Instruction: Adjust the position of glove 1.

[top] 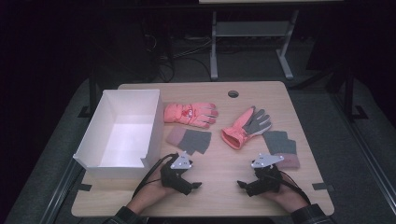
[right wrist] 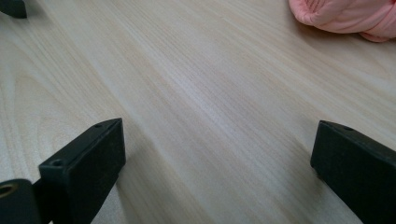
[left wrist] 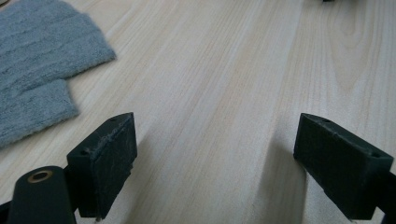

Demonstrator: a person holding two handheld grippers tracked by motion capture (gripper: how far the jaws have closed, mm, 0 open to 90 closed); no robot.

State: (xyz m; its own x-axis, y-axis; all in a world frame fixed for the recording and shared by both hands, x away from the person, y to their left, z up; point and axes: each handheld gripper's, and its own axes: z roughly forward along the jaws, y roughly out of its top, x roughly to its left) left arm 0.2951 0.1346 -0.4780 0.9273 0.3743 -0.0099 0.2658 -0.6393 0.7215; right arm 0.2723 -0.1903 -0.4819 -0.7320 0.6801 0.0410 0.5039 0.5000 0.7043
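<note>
- Two grippers rested on a wooden table (top: 219, 196), near its front edge, each held in a person's hand.
- Left gripper (top: 195, 185) lay just right of a white box (top: 150, 126), jaws spread wide, grasping nothing.
- Right gripper (top: 242, 185) faced it, jaws likewise spread and empty.
- Nearest the left gripper, a grey knit glove (top: 190, 139) lay flat just right of the box.
- Beyond that lay an orange ski glove (top: 190, 114), also right of the box.
</note>
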